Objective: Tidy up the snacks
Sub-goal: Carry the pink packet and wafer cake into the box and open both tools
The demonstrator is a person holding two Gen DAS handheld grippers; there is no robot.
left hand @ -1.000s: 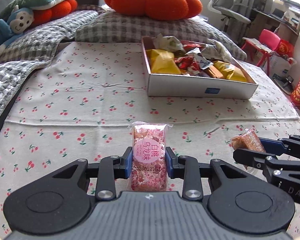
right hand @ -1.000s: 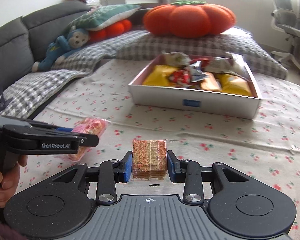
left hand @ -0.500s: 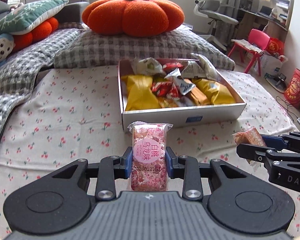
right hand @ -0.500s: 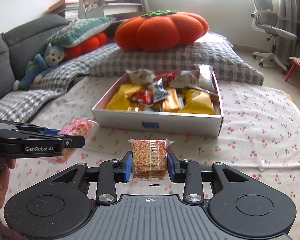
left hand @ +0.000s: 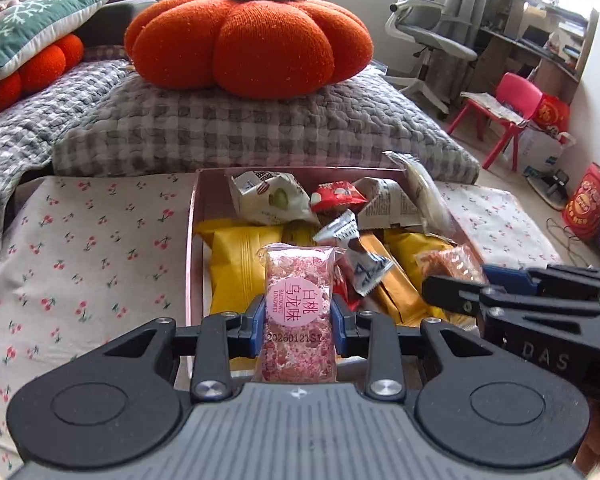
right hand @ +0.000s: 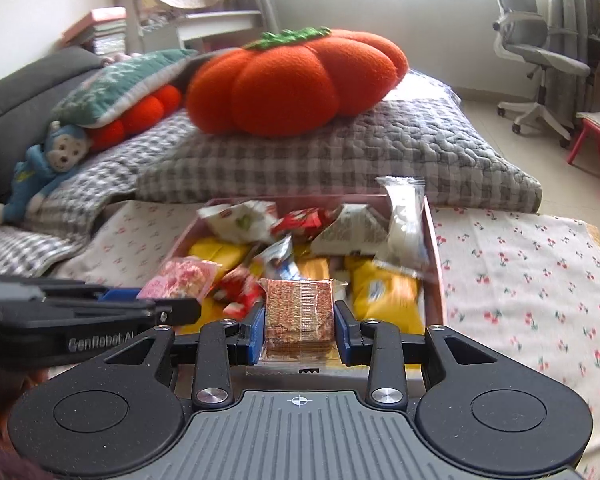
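My left gripper [left hand: 299, 326] is shut on a pink wrapped snack bar [left hand: 300, 312], held over the near edge of the pink-walled snack box [left hand: 192, 248]. My right gripper [right hand: 299, 332] is shut on a brown wrapped cracker pack [right hand: 299, 312], also over the box's near edge [right hand: 434, 264]. The box holds several yellow, red and white snack packets. The right gripper also shows in the left wrist view [left hand: 456, 284], with the cracker pack [left hand: 448, 266]. The left gripper also shows in the right wrist view [right hand: 148, 300], with the pink bar [right hand: 180, 280].
The box lies on a cherry-print sheet [left hand: 84, 256]. Behind it are a grey checked pillow [left hand: 240, 128] and an orange pumpkin cushion [left hand: 248, 36]. A blue monkey toy [right hand: 48, 168] lies at the left. An office chair [right hand: 540, 56] and a red stool [left hand: 508, 108] stand at the right.
Both grippers have moved forward with their snacks, from over the open sheet to over the near edge of the snack box. The box now looks much closer.
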